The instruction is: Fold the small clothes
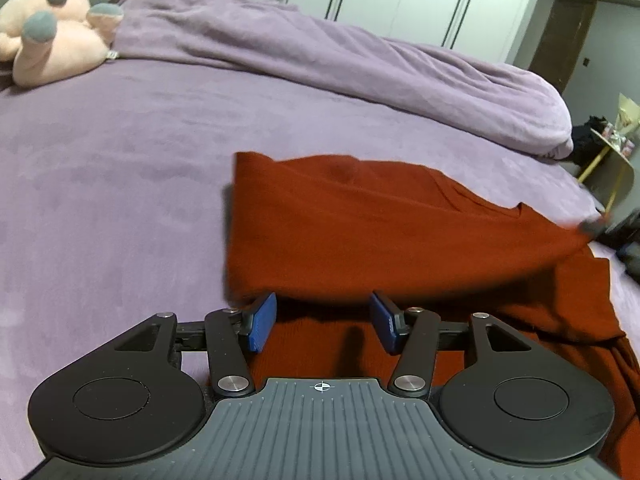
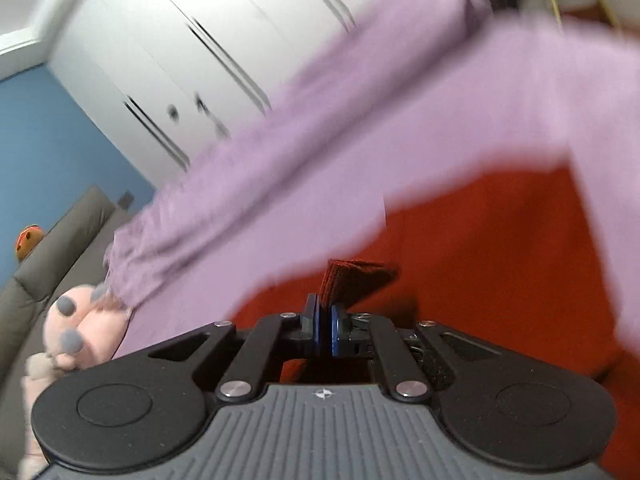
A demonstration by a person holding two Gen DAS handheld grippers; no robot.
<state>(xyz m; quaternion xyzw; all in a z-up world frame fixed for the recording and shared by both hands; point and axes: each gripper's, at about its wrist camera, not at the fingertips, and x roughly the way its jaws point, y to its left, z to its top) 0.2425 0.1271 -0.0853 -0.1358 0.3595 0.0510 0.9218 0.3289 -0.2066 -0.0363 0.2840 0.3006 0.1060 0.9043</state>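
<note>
In your left wrist view, your left gripper (image 1: 323, 322) hangs low over the near edge of the red cloth (image 1: 384, 220). Its two blue pads (image 1: 262, 320) stand apart, about half open, and nothing is between them. The red cloth lies on the purple bed (image 1: 112, 168), and one layer of it is lifted up above the gripper. At the far right corner of the cloth, a dark gripper tip (image 1: 594, 226) pinches it, but that part is blurry. Behind the cloth a purple blanket (image 1: 360, 64) is bunched up, and past the blanket, in the far left corner, sits a pink plush toy (image 1: 52, 36).

In your right wrist view, your right gripper (image 2: 325, 330) is squeezed tight on a fold of the red cloth (image 2: 500, 272). A small bit of cloth sticks up from between the pads. The picture is tilted and blurry. The purple blanket (image 2: 360, 140) lies behind the cloth, and the pink plush toy (image 2: 80, 332) is to the left of the cloth
</note>
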